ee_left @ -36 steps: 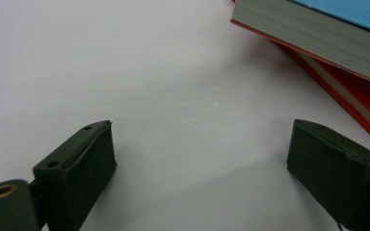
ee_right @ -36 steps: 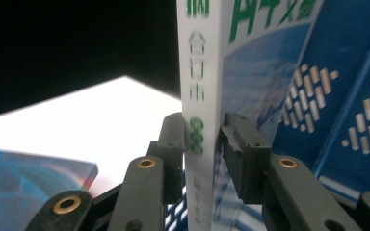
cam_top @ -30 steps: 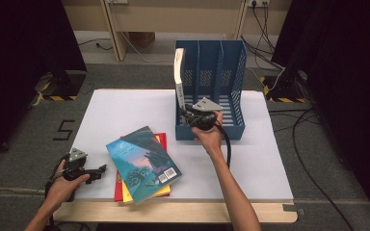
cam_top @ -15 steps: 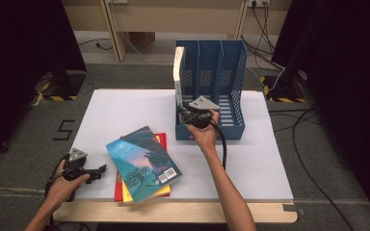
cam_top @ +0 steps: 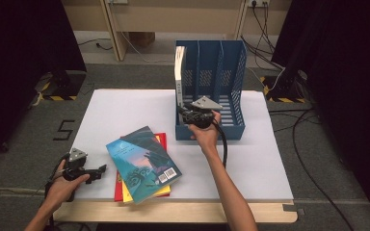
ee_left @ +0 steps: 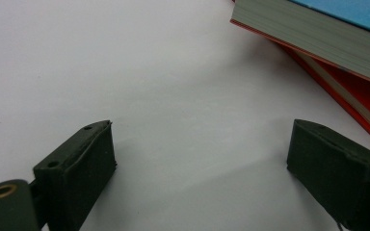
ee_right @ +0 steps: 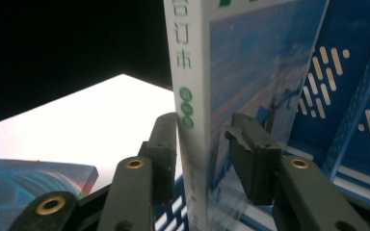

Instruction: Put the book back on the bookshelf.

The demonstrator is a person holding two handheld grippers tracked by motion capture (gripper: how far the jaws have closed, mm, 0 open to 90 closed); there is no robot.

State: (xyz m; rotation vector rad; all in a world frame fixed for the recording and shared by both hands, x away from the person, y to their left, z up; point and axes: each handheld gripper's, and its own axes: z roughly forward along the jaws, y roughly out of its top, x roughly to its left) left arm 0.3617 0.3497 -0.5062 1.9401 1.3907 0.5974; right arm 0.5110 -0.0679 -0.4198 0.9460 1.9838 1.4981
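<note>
A white-spined book (cam_top: 179, 72) stands upright in the left slot of the blue file rack (cam_top: 221, 79). My right gripper (cam_top: 185, 113) is at the rack's front left corner. In the right gripper view, the book (ee_right: 192, 72) is between the jaws of the right gripper (ee_right: 202, 144), which have just been opening. One pad lies against the spine and the other stands off the cover. My left gripper (cam_top: 99, 171) rests open near the table's front left. In the left gripper view, bare table shows between its jaws (ee_left: 200, 159).
A teal book (cam_top: 142, 163) lies on a yellow book (cam_top: 164, 191) and a red book (cam_top: 161, 139) at the white table's (cam_top: 125, 110) front middle, just right of the left gripper. Their edges (ee_left: 318, 33) show in the left gripper view. Cables cross the floor around the table.
</note>
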